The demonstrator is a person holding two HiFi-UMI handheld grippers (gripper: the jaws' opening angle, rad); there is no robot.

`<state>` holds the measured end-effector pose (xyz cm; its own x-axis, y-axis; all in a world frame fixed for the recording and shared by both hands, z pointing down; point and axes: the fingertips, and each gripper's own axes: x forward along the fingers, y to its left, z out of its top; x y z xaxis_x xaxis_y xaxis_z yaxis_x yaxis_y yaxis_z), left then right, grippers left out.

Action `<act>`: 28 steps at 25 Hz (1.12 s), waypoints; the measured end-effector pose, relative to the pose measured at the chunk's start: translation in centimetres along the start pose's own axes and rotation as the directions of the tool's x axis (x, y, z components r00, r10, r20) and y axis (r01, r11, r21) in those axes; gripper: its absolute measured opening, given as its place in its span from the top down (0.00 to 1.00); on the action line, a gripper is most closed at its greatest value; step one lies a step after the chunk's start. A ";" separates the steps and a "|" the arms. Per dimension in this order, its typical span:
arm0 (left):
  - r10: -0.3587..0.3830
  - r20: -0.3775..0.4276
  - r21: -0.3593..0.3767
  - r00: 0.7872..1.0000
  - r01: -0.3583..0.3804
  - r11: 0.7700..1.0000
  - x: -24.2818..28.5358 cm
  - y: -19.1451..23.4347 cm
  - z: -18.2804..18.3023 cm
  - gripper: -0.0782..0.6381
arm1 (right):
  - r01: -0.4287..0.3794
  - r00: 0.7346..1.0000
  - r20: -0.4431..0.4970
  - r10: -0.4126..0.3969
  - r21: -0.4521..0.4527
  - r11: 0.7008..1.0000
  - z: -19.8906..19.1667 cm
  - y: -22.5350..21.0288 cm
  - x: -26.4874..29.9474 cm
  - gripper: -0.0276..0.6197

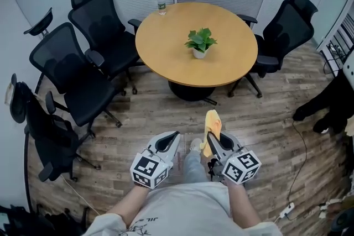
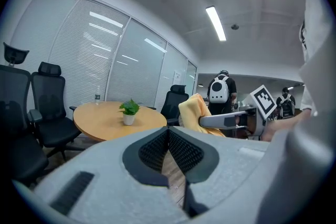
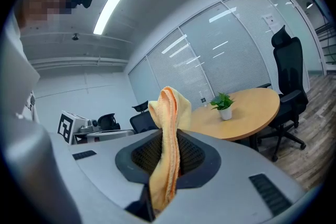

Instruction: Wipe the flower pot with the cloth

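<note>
No readable text or labels

Ahead of me the round wooden table (image 1: 227, 61) carries a white flower pot (image 1: 199, 53) with a green plant (image 1: 201, 40) near its middle and a clear bottle (image 1: 161, 5) at its far left edge.

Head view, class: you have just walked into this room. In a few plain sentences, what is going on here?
A person stands on the wooden floor, short of the round table, with a gripper in each hand. The right gripper is shut on a yellow cloth, which sticks up out of it. The left gripper is shut and empty. The flower pot, with a small green plant, stands on the table, well apart from both grippers, so wiping has not begun.
</note>
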<state>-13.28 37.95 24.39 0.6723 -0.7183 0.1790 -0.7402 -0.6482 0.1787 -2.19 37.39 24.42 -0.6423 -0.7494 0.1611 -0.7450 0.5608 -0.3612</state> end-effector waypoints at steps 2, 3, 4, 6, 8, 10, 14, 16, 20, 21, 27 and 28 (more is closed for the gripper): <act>0.008 0.004 -0.007 1.000 -0.008 1.000 1.7 1.1 0.7 0.88 | -0.004 1.000 -0.001 0.004 0.000 1.000 1.0 -1.5 1.1 0.86; 0.010 0.006 -0.008 1.000 -0.010 1.000 2.6 1.7 1.1 0.88 | -0.006 1.000 -0.002 0.006 -0.001 1.000 1.5 -2.3 1.8 0.86; 0.010 0.008 -0.008 1.000 -0.010 1.000 3.5 2.2 1.5 0.88 | -0.008 1.000 -0.003 0.008 -0.003 1.000 2.0 -3.0 2.4 0.86; 0.008 0.011 -0.008 1.000 -0.008 1.000 5.4 3.1 2.2 0.88 | -0.006 1.000 -0.005 0.006 -0.002 1.000 3.0 -4.6 3.5 0.86; 0.008 0.009 -0.012 1.000 -0.008 1.000 7.3 3.9 2.7 0.88 | -0.006 1.000 -0.006 0.006 0.003 1.000 3.9 -6.1 4.6 0.86; 0.008 0.003 -0.013 1.000 -0.008 1.000 9.3 4.5 3.3 0.88 | -0.005 1.000 -0.007 0.005 0.009 1.000 5.0 -7.8 5.6 0.86; 0.018 -0.007 -0.008 1.000 -0.018 1.000 13.4 6.1 4.8 0.88 | -0.020 1.000 -0.019 0.021 0.012 1.000 7.1 -11.6 7.9 0.86; 0.024 -0.012 -0.004 1.000 -0.024 1.000 15.4 7.1 5.5 0.88 | -0.026 0.999 -0.022 0.026 0.015 1.000 8.1 -13.4 9.1 0.86; 0.032 -0.019 0.007 0.999 -0.032 0.999 19.2 8.9 6.8 0.88 | -0.039 0.999 -0.022 0.040 0.014 0.999 10.2 -16.9 11.8 0.86; 0.034 -0.019 0.007 0.999 -0.033 0.999 20.1 9.3 7.2 0.88 | -0.040 0.999 -0.021 0.040 0.015 0.999 10.7 -17.8 12.4 0.86; 0.049 -0.001 0.003 0.999 -0.049 0.999 24.9 11.3 8.8 0.88 | -0.066 0.997 -0.035 0.066 0.003 0.998 13.0 -22.0 15.2 0.86; 0.052 0.003 0.006 0.999 -0.052 0.999 25.4 11.6 9.1 0.88 | -0.070 0.997 -0.037 0.070 0.001 0.998 13.2 -22.5 15.6 0.86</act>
<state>-4.87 9.91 22.18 0.6330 -0.7518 0.1850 -0.7741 -0.6116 0.1633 6.95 8.46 22.91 -0.6988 -0.6949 0.1696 -0.6983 0.6112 -0.3726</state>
